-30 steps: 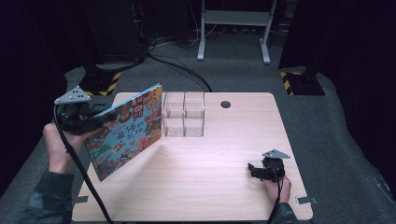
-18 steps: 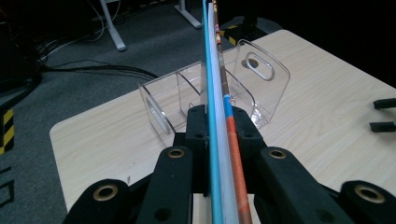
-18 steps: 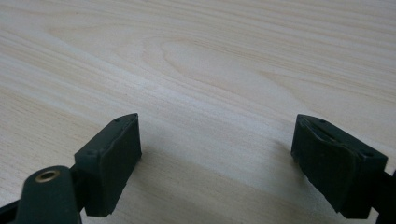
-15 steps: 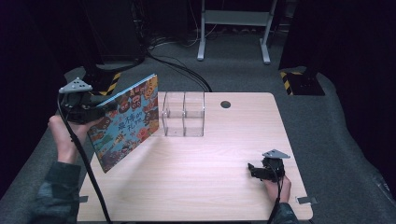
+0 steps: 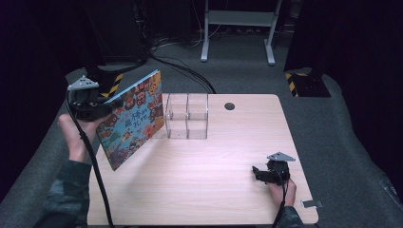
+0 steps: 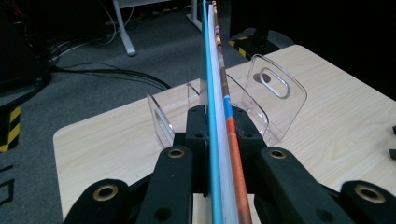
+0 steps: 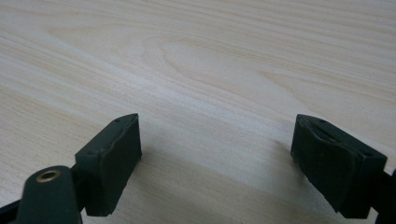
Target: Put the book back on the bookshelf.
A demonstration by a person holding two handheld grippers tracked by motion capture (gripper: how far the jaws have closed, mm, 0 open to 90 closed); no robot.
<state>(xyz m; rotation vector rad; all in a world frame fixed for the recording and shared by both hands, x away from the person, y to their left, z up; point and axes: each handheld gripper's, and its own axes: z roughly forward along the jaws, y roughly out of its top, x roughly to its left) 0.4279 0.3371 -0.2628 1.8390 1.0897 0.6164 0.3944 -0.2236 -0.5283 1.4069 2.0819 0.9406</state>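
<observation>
A thin picture book (image 5: 134,118) with a blue cover crowded with colourful cartoon figures is held off the table, tilted, with its cover turned toward the table. It is clamped by its left edge between the jaws of the left gripper (image 5: 102,110). In the left gripper view the book (image 6: 219,140) is seen edge-on, running straight out from between the jaws: blue cover, white pages, orange and brown edge. Just beyond its far end, a clear plastic divided rack (image 5: 185,116) is seen standing upright on the table.
</observation>
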